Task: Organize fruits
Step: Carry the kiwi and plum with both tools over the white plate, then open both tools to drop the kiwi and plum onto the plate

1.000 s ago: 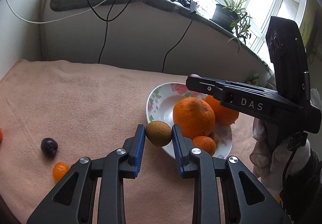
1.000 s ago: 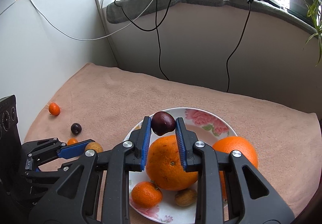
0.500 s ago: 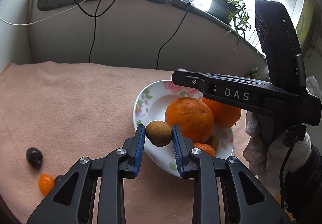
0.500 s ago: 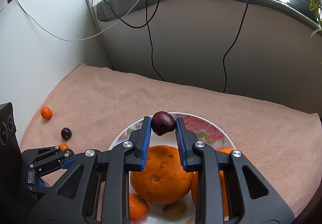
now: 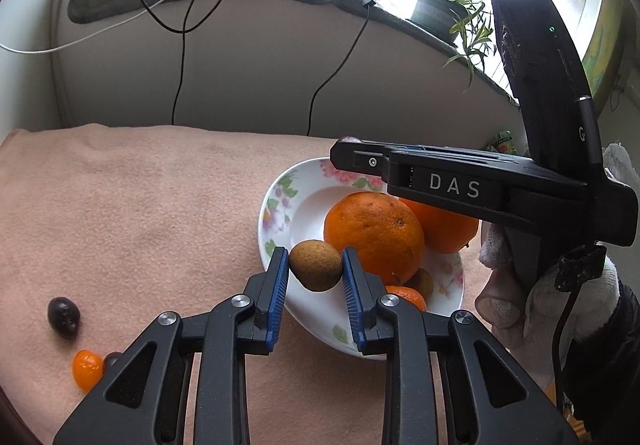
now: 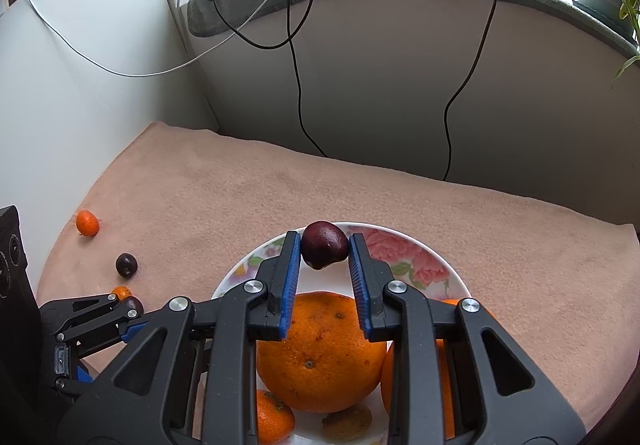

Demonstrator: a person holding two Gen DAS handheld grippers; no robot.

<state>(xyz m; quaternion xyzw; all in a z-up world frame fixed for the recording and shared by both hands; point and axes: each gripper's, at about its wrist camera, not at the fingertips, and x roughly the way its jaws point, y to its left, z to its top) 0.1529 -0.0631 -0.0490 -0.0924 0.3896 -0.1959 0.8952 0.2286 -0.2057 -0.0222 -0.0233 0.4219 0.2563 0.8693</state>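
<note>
1. Left gripper point(image 5: 315, 272) clamping a brown fruit point(image 5: 315, 265), hanging above the near rim of the plate point(image 5: 272, 205).
2. Right gripper point(image 6: 325, 253) pinching a dark plum point(image 6: 324, 245), hovering over the plate's far side, beyond the oranges point(image 6: 320, 349).

The right tongs point(image 6: 324, 249) hide much of the big orange point(image 6: 320, 349); the plate's point(image 6: 404, 241) near side is cut off.

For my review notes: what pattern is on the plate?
White plate with pink flowers and green leaves, clearest in the right wrist view.
</note>
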